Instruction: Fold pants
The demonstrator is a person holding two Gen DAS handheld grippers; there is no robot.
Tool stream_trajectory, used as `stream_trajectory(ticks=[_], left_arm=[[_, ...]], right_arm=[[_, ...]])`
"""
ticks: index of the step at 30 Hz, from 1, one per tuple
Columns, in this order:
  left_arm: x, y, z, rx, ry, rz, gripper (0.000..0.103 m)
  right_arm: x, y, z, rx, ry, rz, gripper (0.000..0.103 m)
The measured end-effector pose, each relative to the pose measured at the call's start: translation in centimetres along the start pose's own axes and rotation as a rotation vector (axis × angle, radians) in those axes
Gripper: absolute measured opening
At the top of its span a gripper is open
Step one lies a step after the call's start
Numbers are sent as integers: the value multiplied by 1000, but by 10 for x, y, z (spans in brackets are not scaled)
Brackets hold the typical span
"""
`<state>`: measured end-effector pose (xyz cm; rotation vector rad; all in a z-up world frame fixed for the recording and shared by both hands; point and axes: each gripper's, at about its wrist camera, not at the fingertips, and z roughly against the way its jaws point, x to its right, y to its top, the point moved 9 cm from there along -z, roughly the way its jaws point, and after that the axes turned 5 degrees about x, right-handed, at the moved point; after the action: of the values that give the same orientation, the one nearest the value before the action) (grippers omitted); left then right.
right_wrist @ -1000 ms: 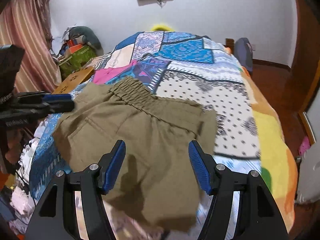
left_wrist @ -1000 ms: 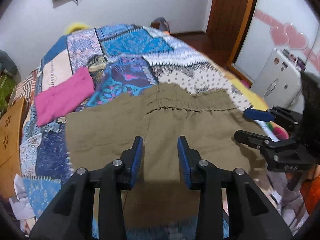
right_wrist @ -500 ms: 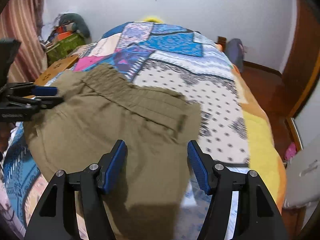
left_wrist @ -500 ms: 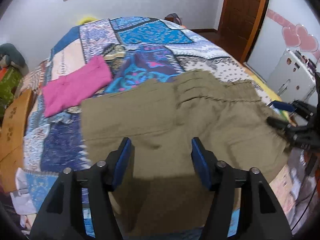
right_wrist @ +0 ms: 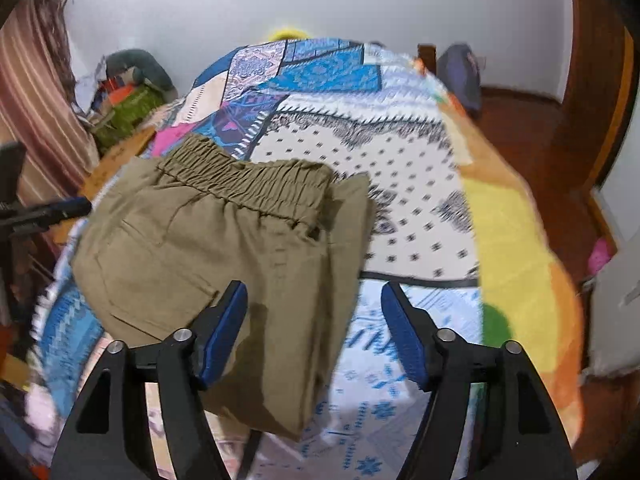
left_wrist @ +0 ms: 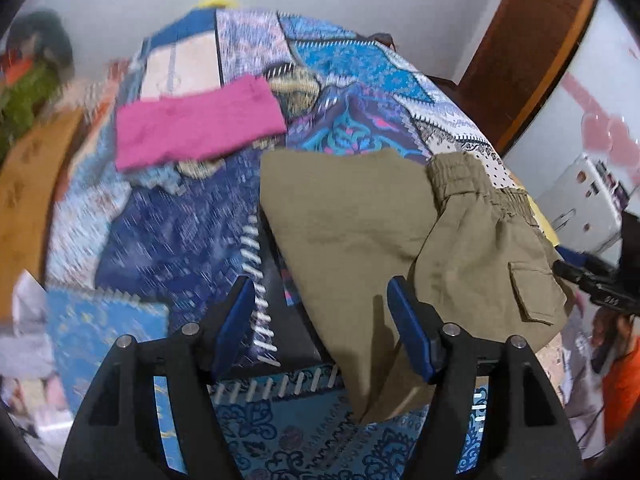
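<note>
Olive-green pants [left_wrist: 384, 232] lie folded on the patchwork bedspread, with the elastic waistband [right_wrist: 244, 184] at the far side and a flap pocket [left_wrist: 528, 292] on top. They also show in the right wrist view [right_wrist: 208, 256]. My left gripper [left_wrist: 320, 324] is open and empty above the pants' left edge. My right gripper [right_wrist: 314, 328] is open and empty above the pants' right edge. Each gripper's tip shows at the edge of the other's view: the right gripper's tip [left_wrist: 592, 276] and the left gripper's tip [right_wrist: 52, 210].
A folded pink garment [left_wrist: 196, 124] lies on the bedspread [left_wrist: 168, 232] beyond the pants to the left. A wooden board [left_wrist: 28, 192] and clutter stand left of the bed. A white appliance [left_wrist: 588, 204] and a wooden door [left_wrist: 520, 52] are at the right.
Both grippers have pulled back and apart from the pants. The left gripper has opened wider. The pants now lie narrower, with the pocket side folded over on top.
</note>
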<state>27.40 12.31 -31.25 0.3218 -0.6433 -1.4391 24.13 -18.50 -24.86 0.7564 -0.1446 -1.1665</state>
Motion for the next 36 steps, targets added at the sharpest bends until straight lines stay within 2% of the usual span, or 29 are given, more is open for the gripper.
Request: stream_trajectory(ticks=[3, 5, 10, 14, 17, 24, 27, 31, 34, 36], left_arm=[[-3, -9, -15, -44, -57, 60, 68], [-2, -12, -22, -62, -85, 88, 68], [5, 2, -32, -48, -126, 97, 68], [16, 14, -38, -48, -190, 115, 68], [19, 16, -43, -58, -199, 110, 68], [27, 6, -28, -80, -277, 126, 68], [31, 7, -27, -84, -314, 152, 68], [37, 11, -33, -84, -295, 136, 68], [40, 15, -40, -84, -226, 87, 56], [40, 17, -41, -85, -175, 53, 38]], right_arm=[[5, -6, -13, -32, 10, -33, 67], [9, -8, -18, -38, 48, -79, 67], [16, -2, -28, -45, 111, -143, 68], [15, 5, -38, -54, 171, -183, 70], [12, 7, -42, -61, 217, -212, 70], [5, -1, -29, -80, 272, -210, 58], [3, -4, -27, -83, 279, -197, 57], [-1, -1, -33, -84, 293, -193, 54], [-4, 3, -37, -74, 284, -176, 46], [-5, 6, -37, -66, 271, -161, 37]])
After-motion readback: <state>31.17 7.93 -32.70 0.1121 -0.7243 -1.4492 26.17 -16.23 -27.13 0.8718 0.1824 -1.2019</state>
